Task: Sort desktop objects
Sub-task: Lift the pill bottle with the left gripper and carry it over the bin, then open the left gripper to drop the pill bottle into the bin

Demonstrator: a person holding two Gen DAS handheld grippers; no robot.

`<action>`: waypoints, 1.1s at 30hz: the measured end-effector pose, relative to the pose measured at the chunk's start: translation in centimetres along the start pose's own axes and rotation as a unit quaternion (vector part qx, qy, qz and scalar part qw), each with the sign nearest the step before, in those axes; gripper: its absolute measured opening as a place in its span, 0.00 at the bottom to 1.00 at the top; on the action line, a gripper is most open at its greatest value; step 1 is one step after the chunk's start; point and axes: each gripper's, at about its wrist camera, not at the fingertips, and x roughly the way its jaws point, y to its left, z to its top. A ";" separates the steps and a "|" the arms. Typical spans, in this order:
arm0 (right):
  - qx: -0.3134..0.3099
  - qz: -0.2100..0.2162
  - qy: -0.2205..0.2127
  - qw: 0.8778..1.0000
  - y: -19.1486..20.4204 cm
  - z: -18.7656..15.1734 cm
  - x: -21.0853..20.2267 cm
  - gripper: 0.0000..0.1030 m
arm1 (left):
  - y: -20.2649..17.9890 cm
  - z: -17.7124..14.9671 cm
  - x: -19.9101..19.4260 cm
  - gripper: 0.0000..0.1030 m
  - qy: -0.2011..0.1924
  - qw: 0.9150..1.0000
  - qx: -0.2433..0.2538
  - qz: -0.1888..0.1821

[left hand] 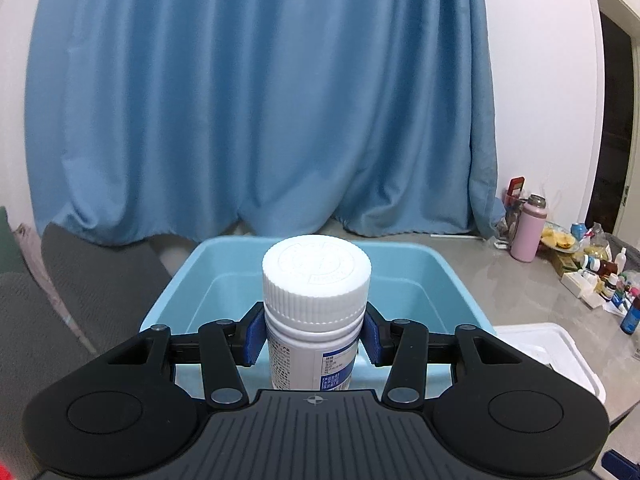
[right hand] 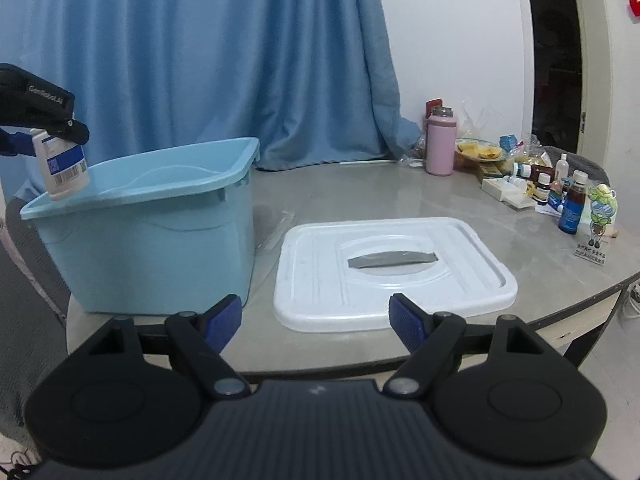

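Note:
My left gripper (left hand: pixel 315 336) is shut on a white pill bottle (left hand: pixel 316 312) with a ribbed white cap and blue label, held upright above the near rim of the light blue plastic bin (left hand: pixel 452 280). In the right wrist view the bottle (right hand: pixel 60 164) hangs over the bin's (right hand: pixel 160 236) left rim, with the left gripper (right hand: pixel 44 136) around it. My right gripper (right hand: pixel 316 322) is open and empty, low at the table's near edge, in front of the white bin lid (right hand: pixel 320 280).
The white lid lies flat on the table right of the bin. A pink thermos (right hand: pixel 440 144), a plate of food (right hand: pixel 480 150) and several small medicine bottles (right hand: pixel 572 204) crowd the far right. A blue curtain (right hand: pixel 200 60) hangs behind.

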 end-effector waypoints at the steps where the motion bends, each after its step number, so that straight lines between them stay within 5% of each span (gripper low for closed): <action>1: 0.003 -0.002 0.000 1.000 0.0 0.1 0.0 0.78 | 0.0 0.4 0.6 0.47 0.001 1.000 -0.001 -0.002; 16: 0.033 -0.051 -0.009 0.998 -1.2 0.3 0.9 0.78 | -0.1 1.8 8.2 0.49 0.029 0.999 0.012 -0.007; 17: 0.033 -0.051 -0.010 0.998 -1.2 0.3 1.0 0.78 | 0.0 1.9 8.5 0.53 0.030 0.999 0.012 -0.002; 20: 0.036 -0.051 -0.010 0.998 -1.0 0.5 1.4 0.78 | 0.4 2.3 8.6 0.98 0.023 1.000 0.007 0.020; 25: 0.038 -0.046 -0.010 0.998 -0.5 0.7 2.0 0.78 | 0.7 2.7 7.8 0.99 -0.009 0.999 0.022 0.025; 33: 0.035 -0.036 -0.012 0.999 0.5 1.0 2.8 0.78 | 1.7 1.5 7.1 0.99 0.009 1.000 0.001 0.015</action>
